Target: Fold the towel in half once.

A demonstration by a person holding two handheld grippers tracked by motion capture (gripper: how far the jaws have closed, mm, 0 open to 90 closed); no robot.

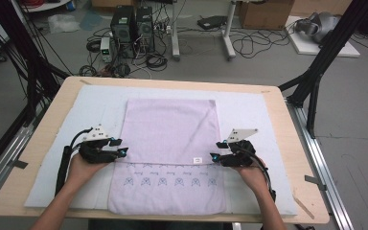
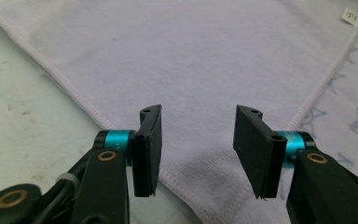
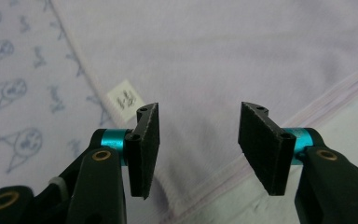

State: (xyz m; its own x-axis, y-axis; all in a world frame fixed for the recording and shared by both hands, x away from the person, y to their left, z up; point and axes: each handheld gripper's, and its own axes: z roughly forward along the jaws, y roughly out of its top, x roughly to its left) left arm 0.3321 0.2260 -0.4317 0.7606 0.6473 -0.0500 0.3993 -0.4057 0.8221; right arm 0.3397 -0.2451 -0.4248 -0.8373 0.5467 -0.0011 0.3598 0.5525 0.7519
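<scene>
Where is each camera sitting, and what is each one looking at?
High view: sits above the person's side of the table, looking forward and down on the lilac towel; both forearms, the left gripper and right gripper show.
Left gripper view: rides on the left gripper, looking along its open jaws at a folded towel corner.
Right gripper view: rides on the right gripper, looking along its open jaws at the towel's other folded corner.
Shared: both gripper views show the white label.
</scene>
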